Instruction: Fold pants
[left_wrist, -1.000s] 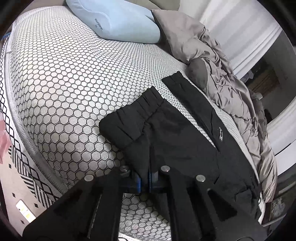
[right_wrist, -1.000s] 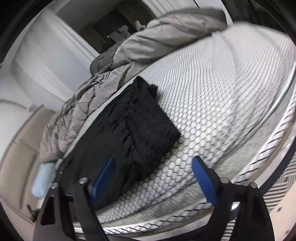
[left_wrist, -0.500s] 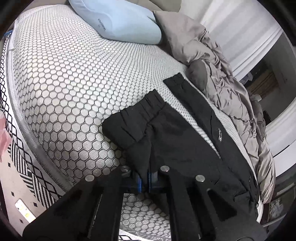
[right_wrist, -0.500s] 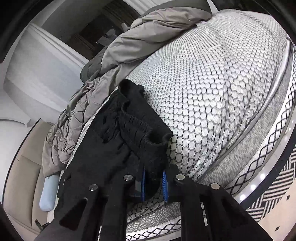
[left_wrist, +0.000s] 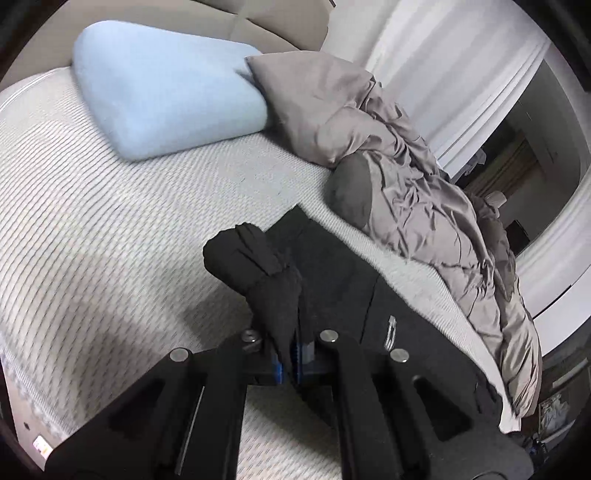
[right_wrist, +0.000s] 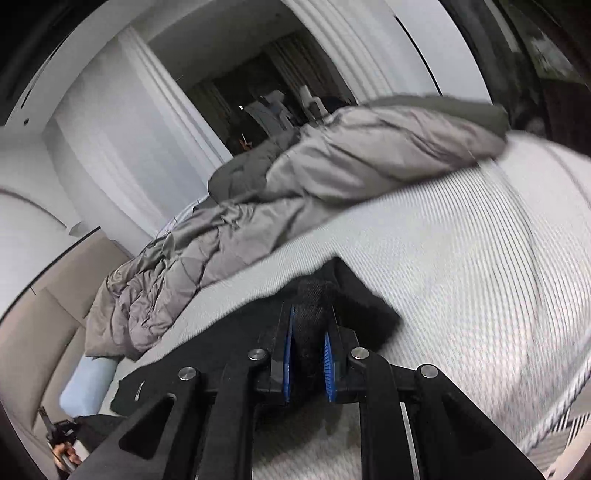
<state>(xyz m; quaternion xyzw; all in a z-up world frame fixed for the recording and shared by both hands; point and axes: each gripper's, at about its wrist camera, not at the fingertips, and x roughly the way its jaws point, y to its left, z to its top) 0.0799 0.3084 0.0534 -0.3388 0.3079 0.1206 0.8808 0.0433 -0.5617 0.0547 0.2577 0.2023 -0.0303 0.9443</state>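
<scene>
pants (left_wrist: 343, 280) lie lengthwise along the bed, both tools (left_wrist: 291, 360) (right_wrist: 308, 354) clamping bunched cloth.

pants (left_wrist: 332, 280) on mattress (left_wrist: 110, 240) | pillow (left_wrist: 162, 88) behind — duvet (left_wrist: 424, 206) right of pants, touching pillow

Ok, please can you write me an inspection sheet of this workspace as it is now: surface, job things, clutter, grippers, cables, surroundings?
Surface: patterned mattress, mostly bare.
Job's things: black pants, partly on the mattress, one bunched end raised in each grip.
Clutter: blue pillow at the far end; crumpled grey duvet along the far side, beside the pants.
Grippers: left hand-held gripper shut on the pants; right hand-held gripper shut on the pants.
Cables: nothing seen.
Surroundings: white curtains, dark doorway, beige headboard.
</scene>
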